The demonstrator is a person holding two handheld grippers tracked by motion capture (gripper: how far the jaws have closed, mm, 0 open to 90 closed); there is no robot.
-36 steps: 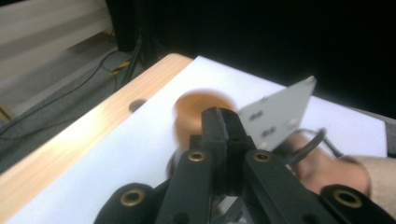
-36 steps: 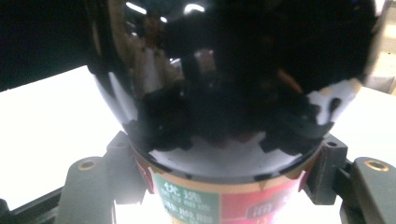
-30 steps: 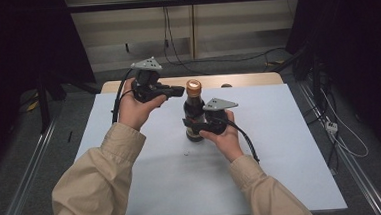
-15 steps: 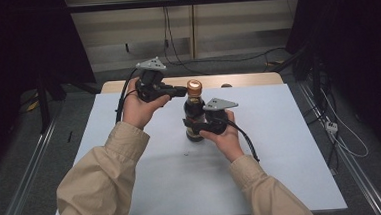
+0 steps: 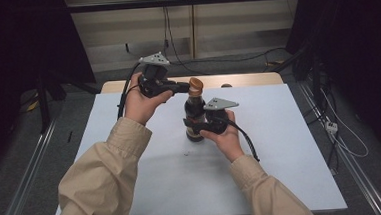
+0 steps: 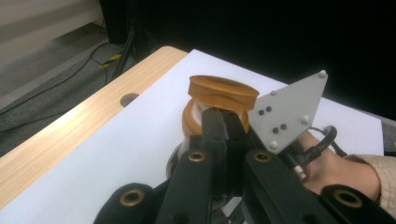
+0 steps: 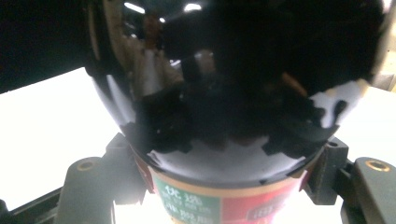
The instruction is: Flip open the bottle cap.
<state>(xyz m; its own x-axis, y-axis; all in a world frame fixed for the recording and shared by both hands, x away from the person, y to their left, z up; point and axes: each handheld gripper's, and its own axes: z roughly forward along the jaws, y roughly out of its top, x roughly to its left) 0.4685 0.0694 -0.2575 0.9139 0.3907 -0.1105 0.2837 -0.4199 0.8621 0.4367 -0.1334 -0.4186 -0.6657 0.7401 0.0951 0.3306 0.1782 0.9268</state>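
High view: a dark bottle (image 5: 195,118) stands upright near the middle of the white worktop (image 5: 281,147), a little toward the far side. The bottle has an orange-brown cap (image 5: 195,86) on top and a label low on its body.

The right gripper (image 5: 193,123) comes from the right side and its fingers are closed on the lower body of the bottle, one on each side. In the right gripper view the glossy dark bottle (image 7: 233,93) sits between the two black fingers (image 7: 123,163), and the green and red label (image 7: 224,205) is just above the bottom edge of the picture. The fingers press on the glass, so the grip is firm.

The left gripper (image 5: 182,88) is held higher, at the level of the cap, and it points to the right. Its fingers are fully closed together, with nothing between them. In the left gripper view the two fingers (image 6: 224,130) meet in one tip, and this tip is at the neck just under the cap (image 6: 223,91); it seems to touch there, but I cannot tell for sure. Behind it the grey plate (image 6: 289,112) of the right gripper and the right hand (image 6: 336,168) are seen.

Both sleeves (image 5: 107,177) are beige. A wooden edge (image 5: 247,79) of the worktop shows beyond the white sheet.
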